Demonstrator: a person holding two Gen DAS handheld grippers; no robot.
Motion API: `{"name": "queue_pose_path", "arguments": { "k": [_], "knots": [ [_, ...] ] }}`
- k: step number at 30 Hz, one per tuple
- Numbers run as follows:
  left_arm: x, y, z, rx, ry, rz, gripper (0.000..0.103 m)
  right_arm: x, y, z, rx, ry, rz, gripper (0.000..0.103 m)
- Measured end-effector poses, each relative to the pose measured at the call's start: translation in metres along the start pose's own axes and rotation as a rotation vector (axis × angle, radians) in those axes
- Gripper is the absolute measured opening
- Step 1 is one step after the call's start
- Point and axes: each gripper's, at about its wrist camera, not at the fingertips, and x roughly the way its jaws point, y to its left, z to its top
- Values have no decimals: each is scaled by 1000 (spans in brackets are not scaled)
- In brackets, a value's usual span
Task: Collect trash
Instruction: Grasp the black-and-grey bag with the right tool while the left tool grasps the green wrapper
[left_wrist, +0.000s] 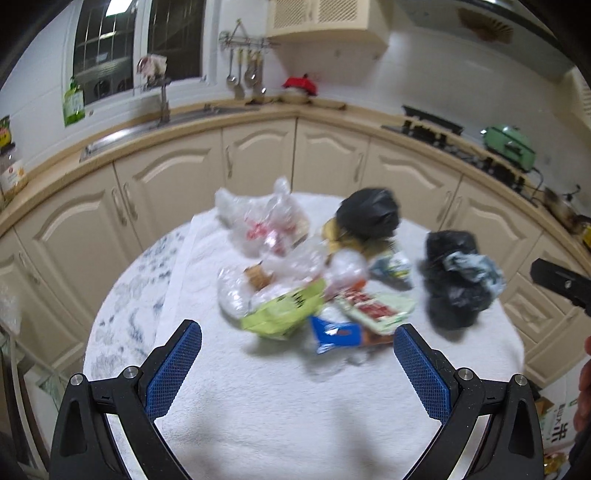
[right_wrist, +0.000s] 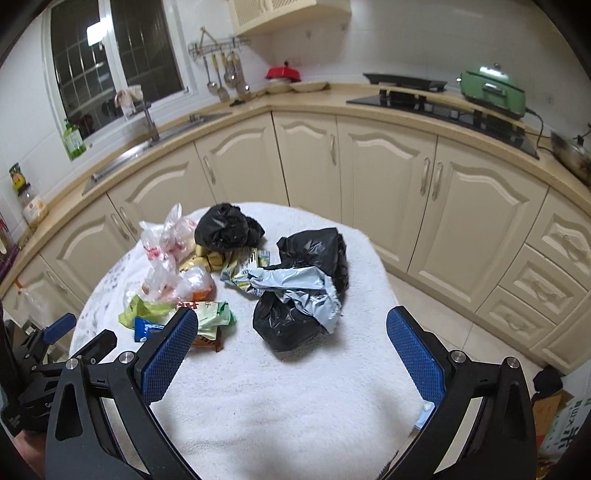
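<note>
Trash pile, on a round table under a white fleece cloth (right_wrist: 295, 406): large black bag (right_wrist: 310, 280) with crumpled grey mailer (right_wrist: 299, 284) on top, small black bag (right_wrist: 225, 227) behind it, clear plastic bags (right_wrist: 166, 236), green wrapper (left_wrist: 284, 310), blue wrapper (left_wrist: 334, 332), red-and-green packet (left_wrist: 373, 308). Left gripper (left_wrist: 297, 363) and right gripper (right_wrist: 291, 345): both spread wide, empty, hovering at the table's near edge, short of the pile. Surroundings: cream kitchen cabinets (right_wrist: 388, 166), sink (right_wrist: 155, 147), gas hob (right_wrist: 436, 103), green cooker (right_wrist: 493, 92).

On the table (right_wrist: 295, 406) ahead of me, wrappers (right_wrist: 207, 317) lie at ten o'clock, one bag (right_wrist: 295, 325) at twelve, another bag (right_wrist: 225, 225) behind them.
</note>
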Motion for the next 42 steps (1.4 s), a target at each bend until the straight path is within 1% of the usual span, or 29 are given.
{"name": "queue_pose_path", "arguments": {
  "k": [2, 3, 9, 10, 12, 13, 15, 17, 18, 19, 20, 21, 22, 24, 27, 30, 33, 42],
  "knots": [
    [15, -2, 14, -5, 18, 13, 102, 11, 1, 1, -7, 17, -6, 103],
    [18, 0, 13, -7, 26, 24, 102, 18, 1, 3, -9, 26, -8, 103],
    [50, 7, 37, -22, 64, 60, 102, 52, -3, 12, 5, 68, -9, 103],
    [60, 6, 44, -13, 72, 59, 102, 58, -4, 13, 7, 75, -9, 103],
    [70, 3, 46, 21, 97, 59, 102, 71, -5, 17, 14, 88, -14, 103],
    [87, 3, 53, 32, 106, 50, 102, 78, -7, 19, 20, 97, -14, 103],
    [105, 1, 57, 50, 127, 20, 98, 95, -11, 22, 38, 123, -15, 103],
    [116, -1, 60, 60, 137, -25, 85, 111, -14, 23, 54, 154, -15, 103],
    [119, -4, 61, 67, 144, -40, 81, 120, -16, 23, 64, 172, 3, 102],
    [121, -6, 62, 77, 146, -39, 75, 127, -16, 22, 69, 185, 18, 97],
    [122, -8, 63, 86, 143, -40, 65, 130, -16, 22, 66, 195, 26, 93],
    [124, -8, 64, 89, 145, -56, 59, 136, -14, 20, 59, 209, 30, 85],
    [126, -8, 63, 87, 152, -72, 48, 141, -12, 18, 55, 221, 32, 82],
    [126, -7, 62, 85, 153, -84, 43, 143, -10, 16, 58, 218, 43, 79],
    [126, -2, 57, 74, 141, -93, 41, 141, -10, 13, 50, 203, 50, 74],
    [115, 0, 51, 62, 116, -88, 40, 135, -16, 9, 65, 191, 70, 70],
    [99, 0, 45, 49, 87, -77, 40, 125, -19, 4, 68, 173, 74, 70],
    [58, 3, 42, 34, -5, -63, 40, 90, -16, -7, 55, 130, 91, 69]
  ]
}}
